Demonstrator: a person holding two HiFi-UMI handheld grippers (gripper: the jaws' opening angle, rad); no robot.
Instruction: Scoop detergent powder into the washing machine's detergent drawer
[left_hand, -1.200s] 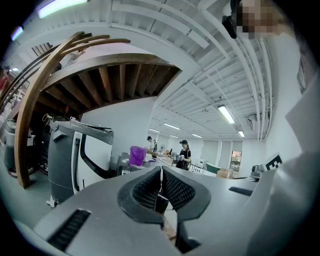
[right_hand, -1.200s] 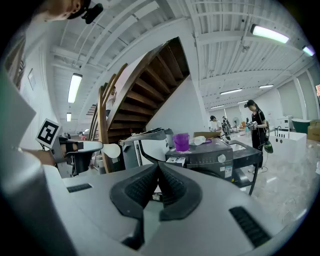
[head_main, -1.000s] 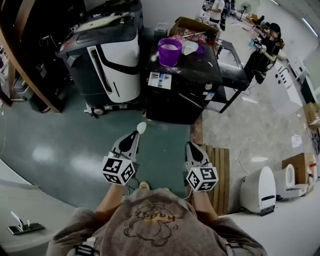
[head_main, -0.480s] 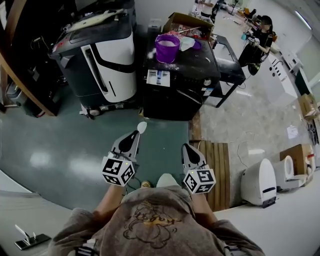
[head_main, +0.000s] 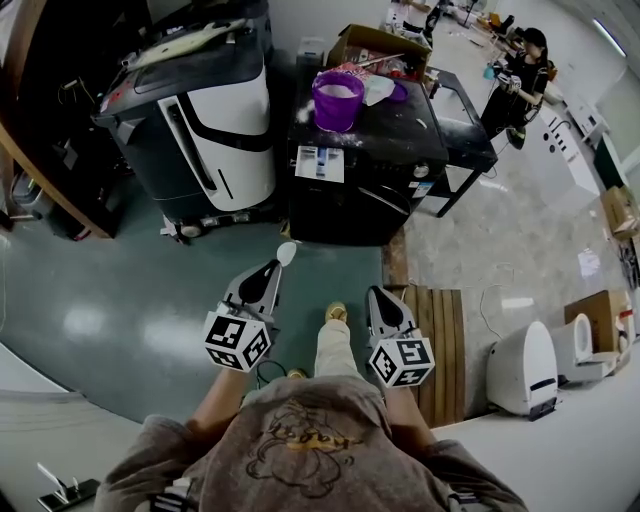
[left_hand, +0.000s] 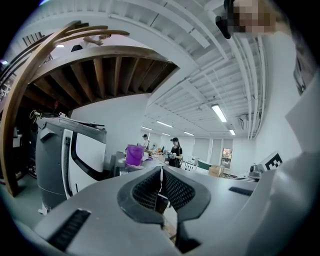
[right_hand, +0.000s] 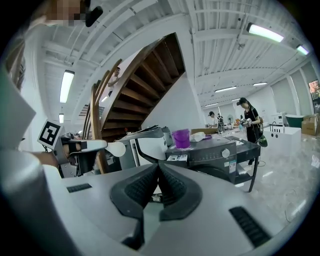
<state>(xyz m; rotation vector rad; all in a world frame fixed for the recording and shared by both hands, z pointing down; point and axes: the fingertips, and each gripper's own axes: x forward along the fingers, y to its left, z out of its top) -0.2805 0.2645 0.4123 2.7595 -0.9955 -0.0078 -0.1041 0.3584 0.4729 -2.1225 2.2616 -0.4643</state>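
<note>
A black washing machine (head_main: 370, 150) stands ahead of me, with a purple tub (head_main: 338, 98) of white powder on its top. My left gripper (head_main: 272, 270) is shut on the handle of a white spoon (head_main: 285, 254), whose bowl sticks out past the tips. In the left gripper view the jaws press on the thin handle (left_hand: 161, 176), and the tub (left_hand: 134, 154) is far off. My right gripper (head_main: 377, 292) is shut with nothing in it. The right gripper view shows the spoon (right_hand: 116, 148), the tub (right_hand: 181, 138) and the machine (right_hand: 215, 152).
A white and black appliance (head_main: 205, 115) stands left of the washing machine. A cardboard box (head_main: 378, 48) and a dark side table (head_main: 460, 125) are behind and to its right. Wooden slats (head_main: 440, 340) lie on the floor. A person (head_main: 520, 65) stands far right. My own leg (head_main: 332, 345) shows between the grippers.
My leg and foot have stepped forward between the grippers. Both grippers hold the same pose, and the spoon is still gripped.
</note>
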